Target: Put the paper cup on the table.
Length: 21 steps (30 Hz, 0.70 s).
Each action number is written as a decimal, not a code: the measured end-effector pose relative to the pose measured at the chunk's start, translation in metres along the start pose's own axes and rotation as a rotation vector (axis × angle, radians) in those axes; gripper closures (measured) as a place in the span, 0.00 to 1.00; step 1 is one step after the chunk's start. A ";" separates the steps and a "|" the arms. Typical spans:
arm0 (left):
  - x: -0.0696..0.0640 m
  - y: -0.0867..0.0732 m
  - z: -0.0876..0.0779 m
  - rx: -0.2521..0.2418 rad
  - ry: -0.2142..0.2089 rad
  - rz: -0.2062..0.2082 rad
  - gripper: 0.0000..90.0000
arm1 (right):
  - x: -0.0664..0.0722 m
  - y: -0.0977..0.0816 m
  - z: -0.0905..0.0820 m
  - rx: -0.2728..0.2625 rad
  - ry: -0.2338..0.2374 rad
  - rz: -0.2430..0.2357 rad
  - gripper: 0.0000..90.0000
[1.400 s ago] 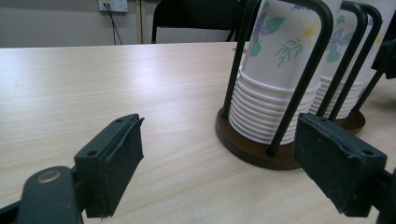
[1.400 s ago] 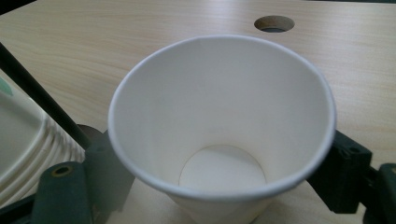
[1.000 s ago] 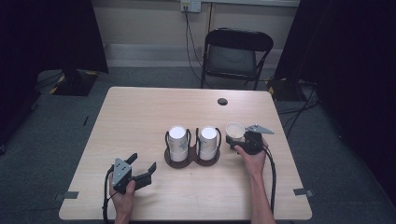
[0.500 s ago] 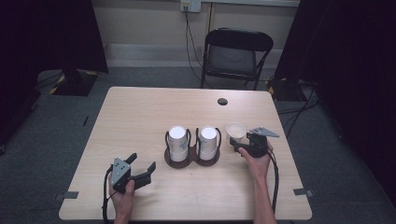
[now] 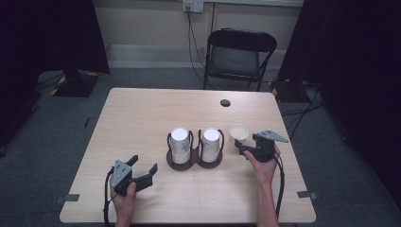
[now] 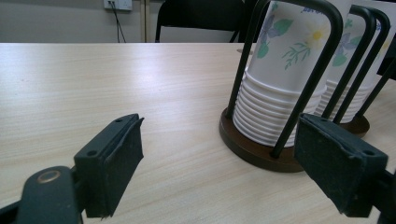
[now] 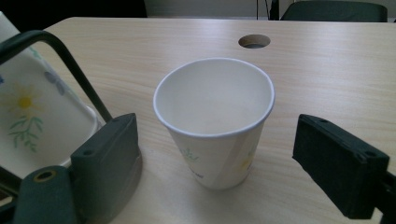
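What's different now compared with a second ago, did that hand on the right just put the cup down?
Yes. The right gripper has just been opening its jaws and drew back toward the person, leaving the paper cup upright on the table, free of both pads. The left gripper and the cup holder stayed put.

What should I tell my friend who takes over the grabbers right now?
Right gripper: open, jaws just widened, not touching the single paper cup, which stands upright on the table between them.
Left gripper: open, holds nothing, near the table's front left.
Cup holder: two upside-down cup stacks, left stack and right stack, left of the single cup.
Done: one cup set out upright and let go.
Left: probably back the right gripper away; whether more cups follow is unclear.
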<state>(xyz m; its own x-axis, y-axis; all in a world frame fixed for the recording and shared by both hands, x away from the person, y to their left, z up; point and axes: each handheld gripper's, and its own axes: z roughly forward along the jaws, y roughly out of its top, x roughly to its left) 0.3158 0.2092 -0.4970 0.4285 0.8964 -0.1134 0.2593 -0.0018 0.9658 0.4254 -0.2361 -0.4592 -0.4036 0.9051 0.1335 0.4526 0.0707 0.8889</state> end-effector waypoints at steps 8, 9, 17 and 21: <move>0.000 0.000 0.000 0.000 -0.001 0.004 0.17 | 0.010 -0.009 -0.014 -0.040 0.005 0.011 0.21; 0.000 0.000 0.000 0.000 0.000 0.005 0.17 | 0.012 -0.010 -0.015 -0.042 0.008 0.011 0.21; 0.001 0.000 0.000 0.001 -0.002 -0.009 0.17 | 0.023 -0.017 -0.027 -0.067 -0.015 0.014 0.21; 0.001 0.000 0.000 0.000 -0.002 -0.008 0.17 | 0.029 -0.023 -0.035 -0.078 -0.021 0.004 0.21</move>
<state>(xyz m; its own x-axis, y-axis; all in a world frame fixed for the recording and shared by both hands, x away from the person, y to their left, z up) 0.3161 0.2099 -0.4971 0.4280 0.8956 -0.1215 0.2629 0.0052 0.9648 0.3754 -0.2260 -0.4601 -0.3851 0.9139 0.1286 0.3904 0.0351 0.9200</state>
